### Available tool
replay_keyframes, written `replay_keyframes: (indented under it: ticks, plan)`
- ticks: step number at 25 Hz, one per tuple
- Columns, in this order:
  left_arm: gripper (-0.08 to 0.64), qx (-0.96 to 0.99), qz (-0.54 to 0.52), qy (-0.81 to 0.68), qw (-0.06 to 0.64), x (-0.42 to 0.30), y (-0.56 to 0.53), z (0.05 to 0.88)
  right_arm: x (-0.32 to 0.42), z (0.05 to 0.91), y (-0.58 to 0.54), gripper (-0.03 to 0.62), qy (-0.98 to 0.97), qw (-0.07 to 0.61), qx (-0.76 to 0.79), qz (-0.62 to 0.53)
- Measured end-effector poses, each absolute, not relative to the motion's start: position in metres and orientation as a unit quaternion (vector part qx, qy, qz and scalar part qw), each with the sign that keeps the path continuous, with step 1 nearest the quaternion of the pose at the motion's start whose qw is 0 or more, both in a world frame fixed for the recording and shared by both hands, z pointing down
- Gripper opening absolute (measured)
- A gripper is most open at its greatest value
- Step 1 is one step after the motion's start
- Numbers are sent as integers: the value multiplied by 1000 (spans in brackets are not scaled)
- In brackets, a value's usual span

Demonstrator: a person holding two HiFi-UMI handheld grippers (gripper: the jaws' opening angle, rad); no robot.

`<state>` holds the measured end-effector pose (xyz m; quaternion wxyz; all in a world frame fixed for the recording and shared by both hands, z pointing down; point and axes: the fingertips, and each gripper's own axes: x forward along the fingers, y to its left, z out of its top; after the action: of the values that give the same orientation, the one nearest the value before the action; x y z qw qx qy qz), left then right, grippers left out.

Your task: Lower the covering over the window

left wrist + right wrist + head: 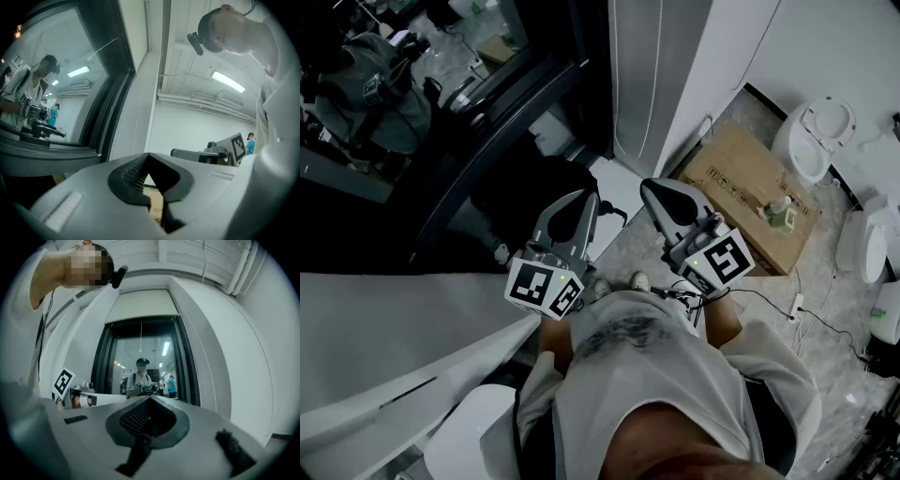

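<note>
The dark window [441,122] fills the upper left of the head view, and its glass reflects a person. In the right gripper view the pale covering [140,305] sits high above the glass [140,366], and a thin cord [140,336] hangs from its lower edge. A thin white cord loop [615,84] runs down the grey panel [661,66] beside the window. My left gripper [584,202] and right gripper [654,189] are held close to my chest. Both point towards the window and stay apart from it. Both are shut on nothing.
A flat cardboard box [741,183] lies on the floor to the right with a bottle [778,214] on it. Behind it stands a white toilet [814,136]. More white fixtures [872,248] and a floor cable [787,305] are at the right. A white ledge [394,328] runs at lower left.
</note>
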<state>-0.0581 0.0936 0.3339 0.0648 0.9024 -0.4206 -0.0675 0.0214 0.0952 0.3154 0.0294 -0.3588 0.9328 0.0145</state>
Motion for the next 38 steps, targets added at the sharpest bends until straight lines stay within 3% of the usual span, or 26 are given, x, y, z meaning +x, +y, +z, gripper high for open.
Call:
replay_keyframes:
  ticks: [23,38]
  plan:
    - [8,898,-58,-432,59,-26,115,346,51,330,117,17,936,38,-349,-3]
    - [8,893,-53,-442,59,-18,67,336,58,324,67,17,938,28,-346,-3]
